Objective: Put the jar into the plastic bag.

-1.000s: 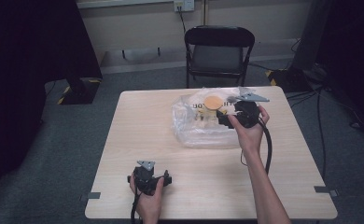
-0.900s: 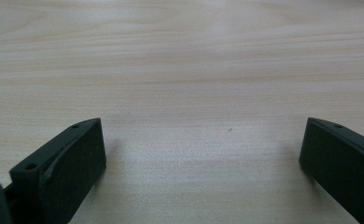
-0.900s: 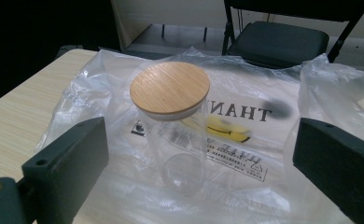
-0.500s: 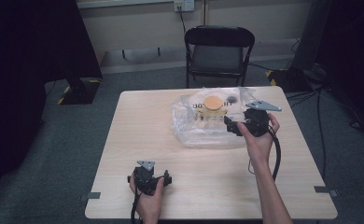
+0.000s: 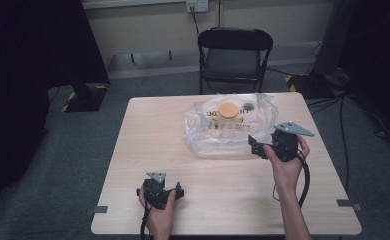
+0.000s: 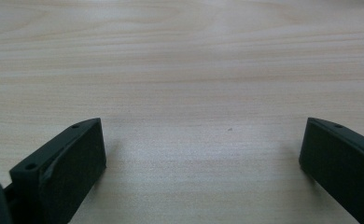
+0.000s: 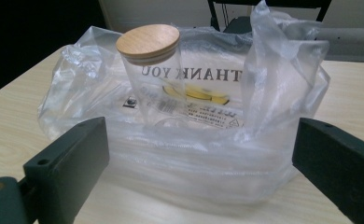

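From the high view, the table [image 5: 183,150] carried a clear plastic bag [image 5: 218,140] at about 12 o'clock from its centre, and a glass jar [image 5: 228,114] with a round wooden lid [image 5: 228,108] stood within the bag. The right gripper [image 5: 255,146] was held in the person's right hand [image 5: 285,162] at roughly 3 o'clock of the bag, just beside its near right corner, its jaws pointing toward the plastic. The left gripper [image 5: 179,191] lay low over the near edge of the table at about 7 o'clock from the bag, well apart from it, held in the left hand [image 5: 158,210].

The right gripper view supplied what the overhead camera could not: the jaws stood wide apart, one at 8 o'clock and one at 4 o'clock of the frame, with the crumpled bag [image 7: 194,154] spread between and beyond them (whether either jaw touched the film could not be told). The jar [image 7: 159,88] stood upright, its lid [image 7: 148,42] seated on top, and the bag's print read "THANK YOU" reversed behind the glass. A tall fold of plastic rose at 1 o'clock.

The left gripper view showed its jaws equally wide apart with nothing between them, over bare pale wood grain [image 6: 185,70].
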Motion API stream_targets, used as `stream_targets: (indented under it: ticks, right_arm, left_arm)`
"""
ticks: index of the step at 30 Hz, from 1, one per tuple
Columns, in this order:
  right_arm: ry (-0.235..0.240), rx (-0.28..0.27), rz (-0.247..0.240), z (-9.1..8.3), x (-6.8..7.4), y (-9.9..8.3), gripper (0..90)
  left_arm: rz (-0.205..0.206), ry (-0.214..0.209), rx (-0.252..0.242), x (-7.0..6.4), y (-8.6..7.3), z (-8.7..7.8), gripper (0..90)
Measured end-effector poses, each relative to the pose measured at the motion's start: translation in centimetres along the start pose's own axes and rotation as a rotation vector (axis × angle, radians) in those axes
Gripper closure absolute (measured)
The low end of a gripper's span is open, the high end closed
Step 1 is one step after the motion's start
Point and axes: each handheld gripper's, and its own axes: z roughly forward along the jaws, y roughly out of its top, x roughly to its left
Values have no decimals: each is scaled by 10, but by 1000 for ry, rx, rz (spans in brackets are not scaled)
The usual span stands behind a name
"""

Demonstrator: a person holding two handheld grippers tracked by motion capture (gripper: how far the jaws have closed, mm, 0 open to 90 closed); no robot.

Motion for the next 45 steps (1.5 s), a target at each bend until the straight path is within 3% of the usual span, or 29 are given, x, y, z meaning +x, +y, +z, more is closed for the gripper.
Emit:
stream_targets:
  ticks: [2,11,18,25,45]
  right_arm:
    - [-30,1,-19,-3,-1,-4,20]
    - [-37,-5,14,-18,-8,-29,16]
    - [-68,28,9,-23,-10,-51,22]
    - [-72,37,39,-26,-11,-70,24]
    - [-111,163,36,-12,-7,-118,33]
  left_arm:
    - [0,0,0,0,0,0,0]
    - [0,0,0,0,0,0,0]
    - [0,0,0,0,0,0,0]
    - [0,0,0,0,0,0,0]
    - [0,0,0,0,0,0,0]
